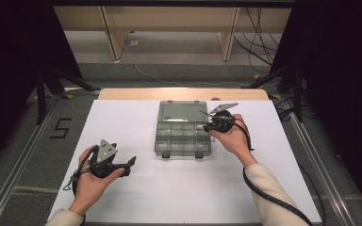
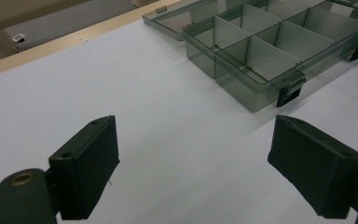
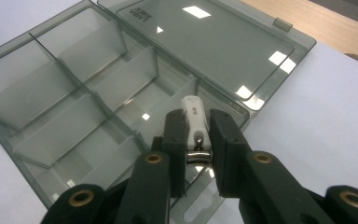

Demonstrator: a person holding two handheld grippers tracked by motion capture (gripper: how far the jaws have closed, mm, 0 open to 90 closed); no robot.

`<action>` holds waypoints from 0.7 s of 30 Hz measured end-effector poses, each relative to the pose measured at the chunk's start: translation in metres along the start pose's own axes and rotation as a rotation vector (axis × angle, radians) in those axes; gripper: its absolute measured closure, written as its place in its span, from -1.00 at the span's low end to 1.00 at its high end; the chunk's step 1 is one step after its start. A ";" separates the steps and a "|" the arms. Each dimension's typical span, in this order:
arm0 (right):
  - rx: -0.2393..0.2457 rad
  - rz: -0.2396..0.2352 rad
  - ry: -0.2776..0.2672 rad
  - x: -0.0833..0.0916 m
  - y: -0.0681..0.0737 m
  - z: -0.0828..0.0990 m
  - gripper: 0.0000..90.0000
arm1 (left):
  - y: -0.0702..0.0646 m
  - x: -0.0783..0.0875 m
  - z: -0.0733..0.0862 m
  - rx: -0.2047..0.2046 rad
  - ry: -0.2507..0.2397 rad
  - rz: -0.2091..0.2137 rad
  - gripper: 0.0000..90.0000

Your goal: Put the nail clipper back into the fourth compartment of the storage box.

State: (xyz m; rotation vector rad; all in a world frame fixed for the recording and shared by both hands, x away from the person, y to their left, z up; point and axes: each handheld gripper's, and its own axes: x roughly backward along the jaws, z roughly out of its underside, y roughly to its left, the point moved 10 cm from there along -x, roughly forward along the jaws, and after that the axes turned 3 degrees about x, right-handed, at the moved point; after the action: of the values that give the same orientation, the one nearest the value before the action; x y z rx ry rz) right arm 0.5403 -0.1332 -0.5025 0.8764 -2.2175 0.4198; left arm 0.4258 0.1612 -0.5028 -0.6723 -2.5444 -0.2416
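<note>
Right gripper (image 3: pixel 197 154) clamps white clip (image 3: pixel 194 122) over organizer box (image 3: pixel 74 116); left gripper (image 2: pixel 193 163) wide open.

Cream sleeves (image 1: pixel 268 181) at both wrists; black two-jaw grippers (image 1: pixel 131 164) with brass-ringed pivots (image 3: pixel 80 197) — grey three-cornered top plates (image 1: pixel 105 150), trailing black cable (image 1: pixel 275 202).

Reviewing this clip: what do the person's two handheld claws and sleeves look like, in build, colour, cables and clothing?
Both claws are black, each with two flat rectangular pads on hinged arms with brass-coloured rivets. The left claw and right claw each carry a grey three-cornered plate on top. A black ribbed cable trails from the right one along the forearm. The sleeves are cream-coloured. No markings are legible.
</note>
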 end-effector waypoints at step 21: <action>0.015 0.020 0.031 -0.010 -0.003 0.005 0.73 | -0.001 0.000 0.000 -0.002 0.003 0.003 -0.67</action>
State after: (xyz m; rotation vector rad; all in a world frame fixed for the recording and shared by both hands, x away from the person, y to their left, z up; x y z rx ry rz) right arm 0.5454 -0.1333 -0.5135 0.8509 -2.1986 0.4569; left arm 0.4255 0.1604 -0.5032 -0.6766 -2.5405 -0.2440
